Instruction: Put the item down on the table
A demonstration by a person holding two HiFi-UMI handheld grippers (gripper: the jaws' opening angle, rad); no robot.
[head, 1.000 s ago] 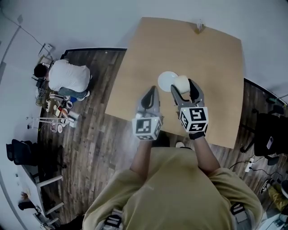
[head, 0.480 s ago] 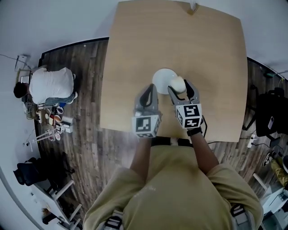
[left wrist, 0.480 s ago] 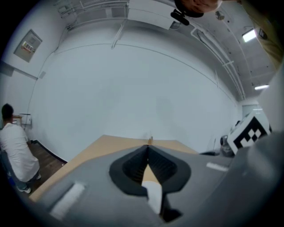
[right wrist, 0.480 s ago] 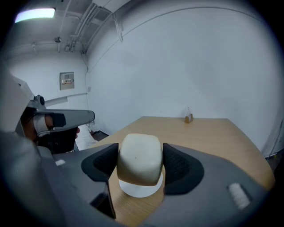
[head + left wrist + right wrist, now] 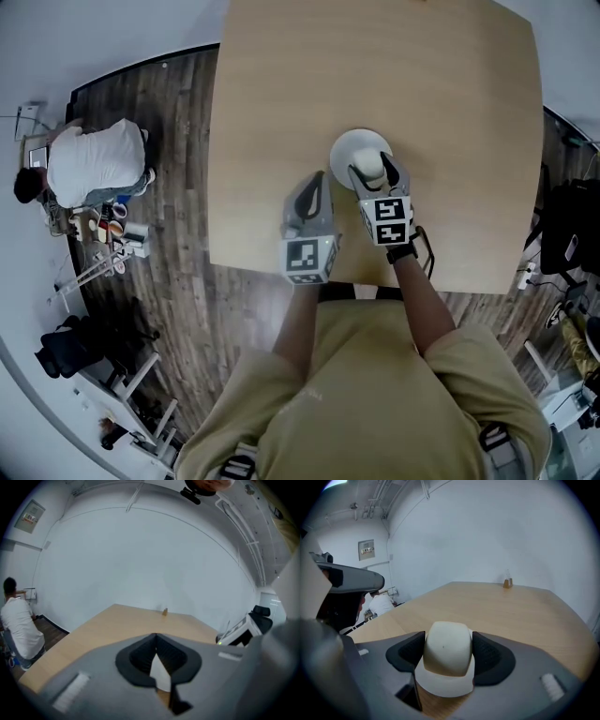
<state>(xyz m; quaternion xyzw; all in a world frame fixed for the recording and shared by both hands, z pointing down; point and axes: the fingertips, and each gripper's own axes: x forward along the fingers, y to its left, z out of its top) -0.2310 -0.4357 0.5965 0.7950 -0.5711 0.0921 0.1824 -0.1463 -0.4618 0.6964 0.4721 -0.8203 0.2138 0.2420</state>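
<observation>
A cream, rounded bun-shaped item (image 5: pixel 447 648) sits between the pads of my right gripper (image 5: pixel 448 654), which is shut on it. Under it lies a round white plate (image 5: pixel 355 146) on the wooden table (image 5: pixel 281 103); its rim (image 5: pixel 443 687) shows just below the item. In the head view the item (image 5: pixel 371 166) is over the plate's near half, with the right gripper (image 5: pixel 374 174) around it. I cannot tell whether the item touches the plate. My left gripper (image 5: pixel 316 178) hovers left of the plate, shut with nothing in it. Its jaws (image 5: pixel 156 638) meet at the tips.
A small brown object (image 5: pixel 506 581) stands at the table's far edge. A person in a white shirt (image 5: pixel 92 161) crouches on the dark wood floor to the left, among small items. A dark chair (image 5: pixel 568 239) stands to the right of the table.
My right gripper has carried the item from the plate's right edge to over the plate. The left gripper stays shut beside it.
</observation>
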